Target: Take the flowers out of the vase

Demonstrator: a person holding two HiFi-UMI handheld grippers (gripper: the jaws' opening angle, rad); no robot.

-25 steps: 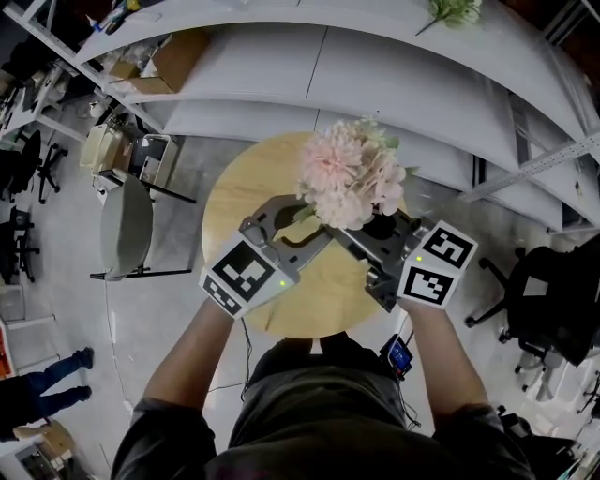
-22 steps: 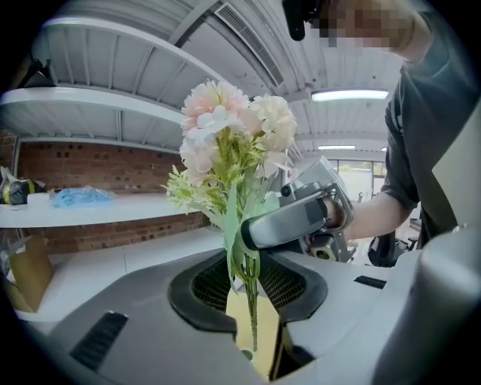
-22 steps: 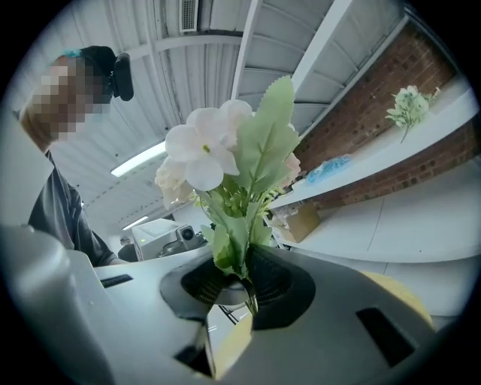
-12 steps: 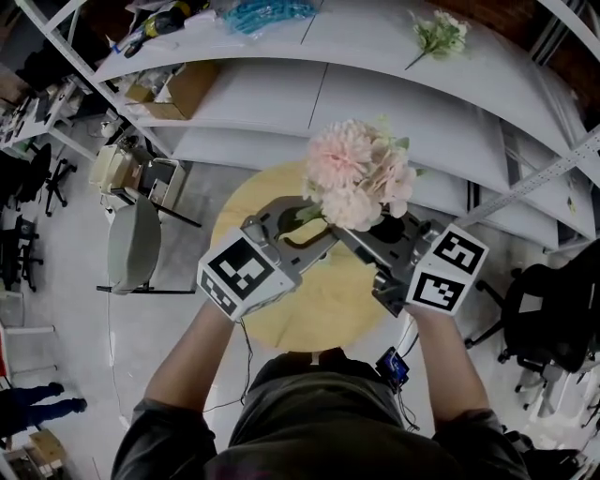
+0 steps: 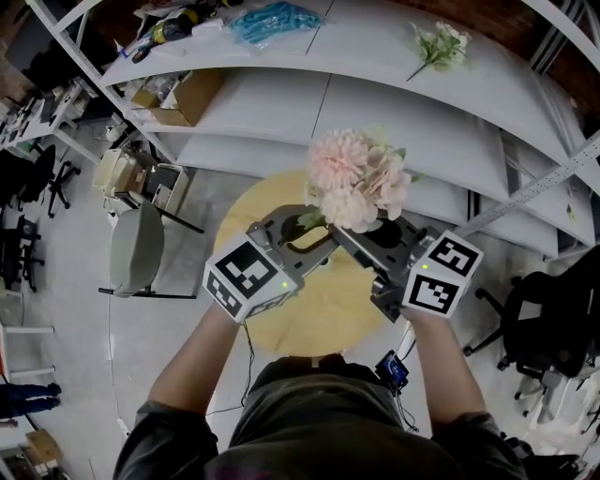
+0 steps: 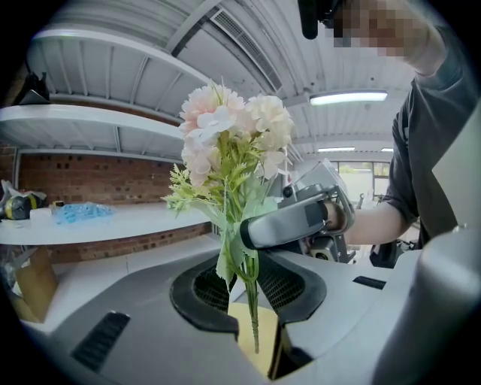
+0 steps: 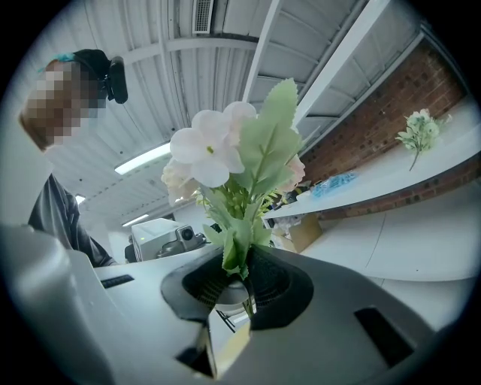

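A bunch of pale pink flowers [image 5: 356,183] with green leaves hangs above the round wooden table [image 5: 328,309]. My left gripper [image 5: 312,228] holds its stems from the left. In the left gripper view the flowers [image 6: 229,143] rise between the jaws of the left gripper [image 6: 252,301], and the bare stem end hangs free in the gap. My right gripper [image 5: 345,232] grips the same stems from the right, its jaws still closing on stem and leaves [image 7: 239,248]. The dark vase [image 5: 386,231] is mostly hidden behind the blooms and the right gripper.
White curved shelves [image 5: 375,94] stand behind the table. They carry a second flower sprig [image 5: 439,42], a cardboard box [image 5: 183,94] and a blue bundle [image 5: 272,19]. A grey chair [image 5: 136,248] stands at the left and a black office chair [image 5: 553,319] at the right.
Both grippers rose a little with the bunch between the two earlier frames. Since half a second ago they have kept still.
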